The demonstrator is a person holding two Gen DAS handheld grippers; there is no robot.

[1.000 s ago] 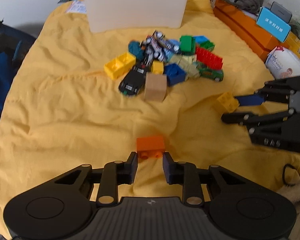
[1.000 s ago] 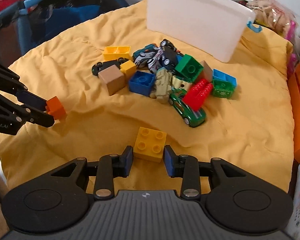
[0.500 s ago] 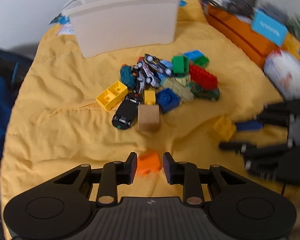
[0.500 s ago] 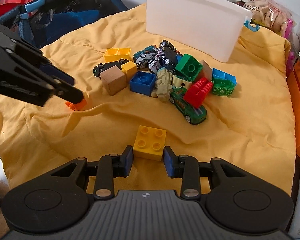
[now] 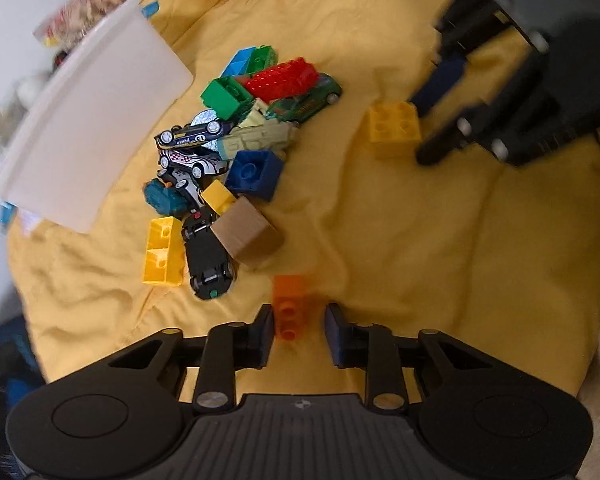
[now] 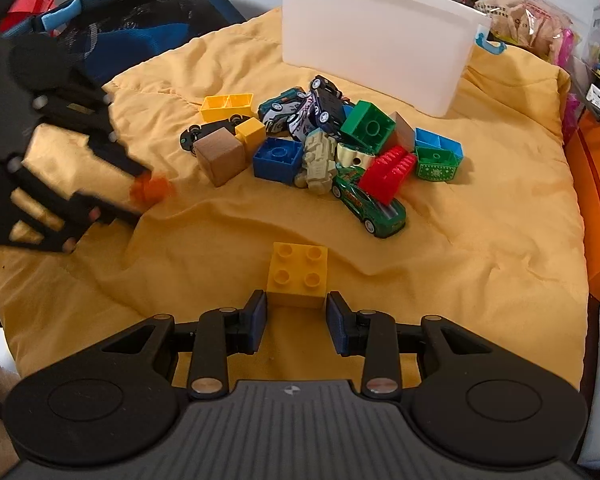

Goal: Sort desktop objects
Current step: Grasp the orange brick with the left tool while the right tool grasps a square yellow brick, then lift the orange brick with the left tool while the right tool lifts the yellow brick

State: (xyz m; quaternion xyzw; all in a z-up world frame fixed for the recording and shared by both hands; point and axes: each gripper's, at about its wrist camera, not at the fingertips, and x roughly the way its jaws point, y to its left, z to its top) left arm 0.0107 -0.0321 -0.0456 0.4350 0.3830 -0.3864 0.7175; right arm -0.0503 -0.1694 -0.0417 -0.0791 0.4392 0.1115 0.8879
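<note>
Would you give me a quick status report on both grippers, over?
Left gripper closing, orange brick between its jaws. Right gripper around yellow brick, grip unclear. Toy pile and bin ahead, nothing blocking.

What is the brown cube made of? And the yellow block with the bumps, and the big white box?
The brown cube looks like wood: matt, with faint grain and no studs. The yellow block looks like hard plastic: smooth, slightly shiny, with moulded round studs. The white box seems to be thin plastic, milky and a little see-through. I can only judge by how they look.
</note>
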